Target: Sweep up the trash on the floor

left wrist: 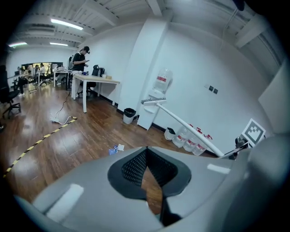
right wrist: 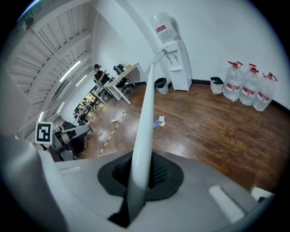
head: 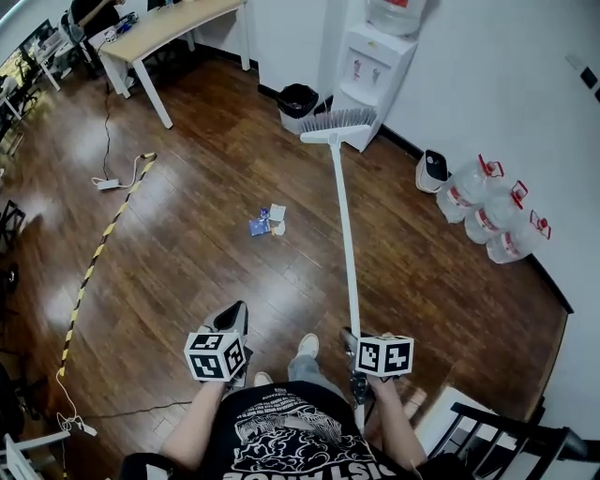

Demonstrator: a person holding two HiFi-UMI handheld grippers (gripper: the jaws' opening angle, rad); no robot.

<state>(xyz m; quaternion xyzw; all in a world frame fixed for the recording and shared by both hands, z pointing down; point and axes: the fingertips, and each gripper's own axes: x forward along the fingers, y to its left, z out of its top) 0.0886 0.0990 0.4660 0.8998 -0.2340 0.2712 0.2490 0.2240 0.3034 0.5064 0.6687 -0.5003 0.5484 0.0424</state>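
A small heap of trash, white and blue scraps, lies on the wooden floor ahead of me; it also shows as trash and trash. My right gripper is shut on the white broom handle. The broom points forward and its bristle head is raised near the water dispenser, to the right of and beyond the trash. My left gripper is shut with nothing in it, low at my left side. The broom crosses its view at the right.
A black waste bin and a water dispenser stand at the far wall. Water jugs and a small white bin line the right wall. A table, a power strip and striped floor tape are at left. A black chair is beside me.
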